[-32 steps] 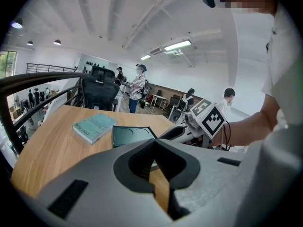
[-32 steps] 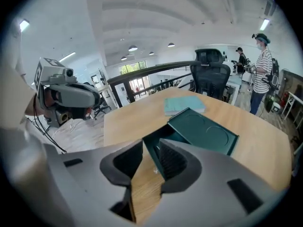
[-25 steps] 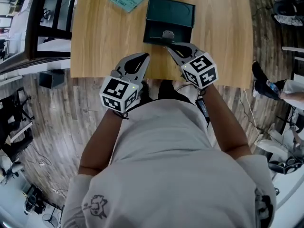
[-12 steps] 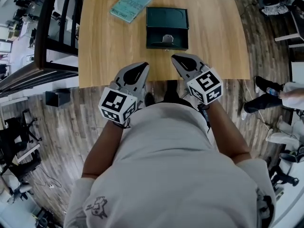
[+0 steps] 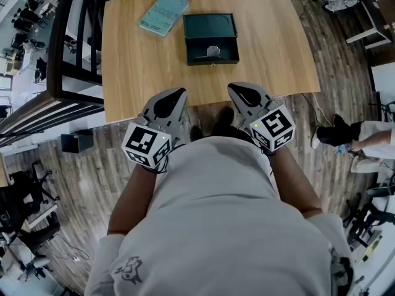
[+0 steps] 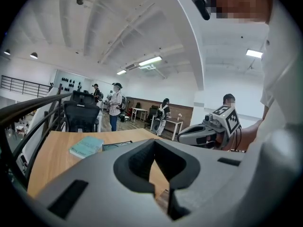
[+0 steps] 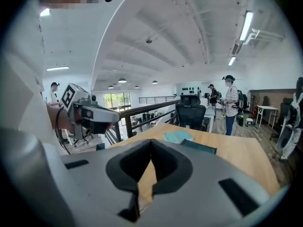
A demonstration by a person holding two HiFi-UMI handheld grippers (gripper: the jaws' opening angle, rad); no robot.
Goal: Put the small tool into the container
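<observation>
Grey plastic, tip to tip: the right gripper (image 5: 237, 90) is fully closed, its jaws meeting at the point with only the moulded hollow behind them, and it carries nothing. The left gripper (image 5: 177, 95) matches it, pinched closed and empty. From its own view you look through that hollow to bare wood.

Out on the wooden table (image 5: 148, 73), well apart from both tips, sits the dark green container (image 5: 210, 24), lying open. The small tool (image 5: 213, 50), a pale metallic bit, rests in its near half. To the far left of it lies a teal book (image 5: 163, 15).

To my eye the placing looks done and this is the stand-off. Doing it well means holding both grippers clear of the near table edge so nothing nudges the container. It also means giving the tool a good look, to be sure it lies wholly inside the walls and isn't perched on the rim. It's too small from here to swear to that.

As for pose, both elbows are bent and tucked at the person's sides. The forearms run forward side by side, marker cubes nearest the torso. Both grippers point toward the far side, dipped slightly, tips about level with the table's near edge.
</observation>
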